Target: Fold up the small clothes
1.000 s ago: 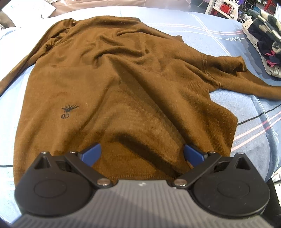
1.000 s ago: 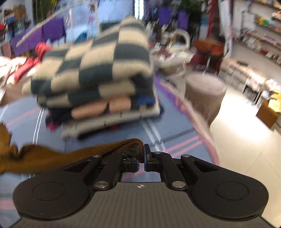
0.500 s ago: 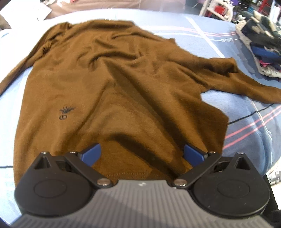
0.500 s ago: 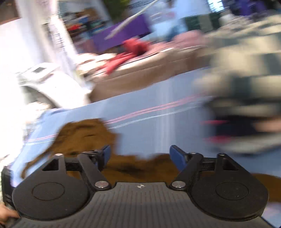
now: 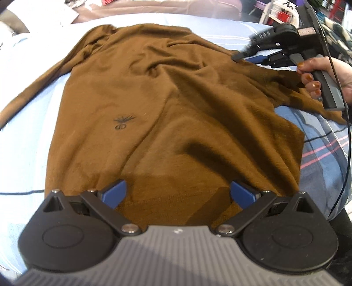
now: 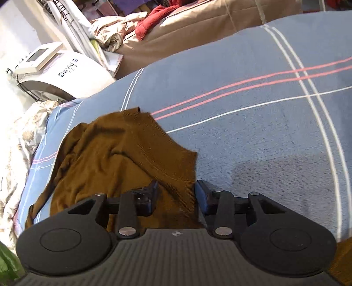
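Left claw [image 5: 178, 193], jaws spread wide, hovers over the hem of the brown knit long-sleeved sweater [image 5: 167, 114], which lies face up and wrinkled on the blue striped bed [image 6: 264, 114]. Farther off, right claw [image 6: 177, 193], half open and gripping nothing, straddles the sweater's shoulder edge near the collar. Advisable: seize hem and shoulder on one side, tension evenly, then fold inward.

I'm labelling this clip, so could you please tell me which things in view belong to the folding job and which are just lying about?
Part of the job:
- brown sweater
- left gripper, open over the hem
- right gripper, open around the shoulder edge
- blue bedsheet under it

Just lying about:
- white machine
- red garment
- crumpled beige bedding
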`<state>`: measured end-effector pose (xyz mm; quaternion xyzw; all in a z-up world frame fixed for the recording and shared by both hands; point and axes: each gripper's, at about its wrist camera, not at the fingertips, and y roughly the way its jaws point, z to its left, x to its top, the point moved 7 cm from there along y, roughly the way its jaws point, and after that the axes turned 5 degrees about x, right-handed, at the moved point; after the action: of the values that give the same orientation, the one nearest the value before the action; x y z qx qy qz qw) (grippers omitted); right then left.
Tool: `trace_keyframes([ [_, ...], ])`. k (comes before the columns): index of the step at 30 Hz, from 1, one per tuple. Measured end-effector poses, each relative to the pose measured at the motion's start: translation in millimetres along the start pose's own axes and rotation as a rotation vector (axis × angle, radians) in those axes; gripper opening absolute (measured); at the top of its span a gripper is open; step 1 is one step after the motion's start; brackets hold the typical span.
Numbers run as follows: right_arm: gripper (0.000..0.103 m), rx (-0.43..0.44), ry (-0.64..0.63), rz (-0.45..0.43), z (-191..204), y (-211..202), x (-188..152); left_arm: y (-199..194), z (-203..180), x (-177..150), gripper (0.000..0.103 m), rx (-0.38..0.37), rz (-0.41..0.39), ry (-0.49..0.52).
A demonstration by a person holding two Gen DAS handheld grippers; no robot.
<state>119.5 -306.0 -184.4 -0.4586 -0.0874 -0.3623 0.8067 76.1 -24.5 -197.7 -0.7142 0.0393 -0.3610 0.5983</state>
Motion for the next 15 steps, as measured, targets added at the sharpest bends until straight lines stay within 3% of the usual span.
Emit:
trace_keyframes([
  [1, 0.005, -0.012, -0.004, 0.001, 0.3, 0.6, 0.1, -1.3, 2.5, -0.8, 0.103, -0.007, -0.004, -0.006],
  [5, 0.004, -0.074, -0.034, -0.025, -11.7, -5.7, 16.9, -6.5, 1.8, 3.0, 0.103, -0.017, -0.021, -0.010],
  [12, 0.000, -0.343, -0.195, -0.168, -33.9, -29.7, 114.2, -2.8, -2.7, 6.1, 0.103, -0.019, -0.004, -0.009],
  [15, 0.001, -0.393, -0.204, -0.130, -43.6, -12.5, 135.3, -5.8, 1.0, 13.4, 0.103, -0.039, -0.026, -0.010],
])
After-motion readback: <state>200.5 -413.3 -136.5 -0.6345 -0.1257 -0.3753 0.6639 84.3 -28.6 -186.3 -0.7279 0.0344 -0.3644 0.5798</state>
